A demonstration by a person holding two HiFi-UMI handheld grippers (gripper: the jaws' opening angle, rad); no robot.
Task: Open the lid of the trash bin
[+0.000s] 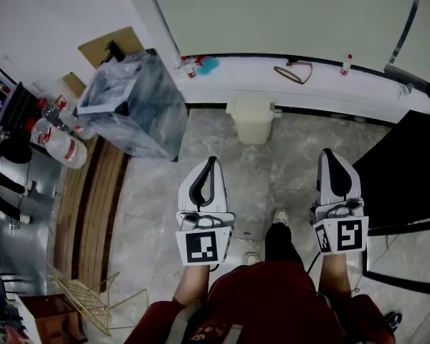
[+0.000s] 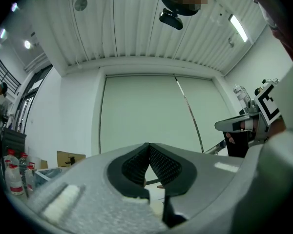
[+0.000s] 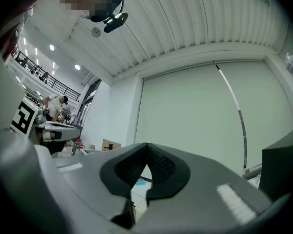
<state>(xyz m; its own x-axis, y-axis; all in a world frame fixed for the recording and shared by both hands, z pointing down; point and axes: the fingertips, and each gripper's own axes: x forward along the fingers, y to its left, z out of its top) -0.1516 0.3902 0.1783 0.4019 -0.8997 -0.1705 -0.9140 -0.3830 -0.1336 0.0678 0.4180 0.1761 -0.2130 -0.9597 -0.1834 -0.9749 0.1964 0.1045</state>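
Trash bin (image 1: 252,120), small and cream, stands on the floor at upper centre of the head view, backed against the white ledge (image 1: 272,74). Its lid looks down, so I judge the task not yet begun. Left claw (image 1: 209,165) and right claw (image 1: 330,160) are held out side by side at lower centre, well apart from the bin and flanking the line to it, which reads as an approach stance with neither committed to the lid. Both claws have jaws closed together on nothing, only wall beyond them in each gripper view, probably because a lid can be nudged or hooked rather than gripped.
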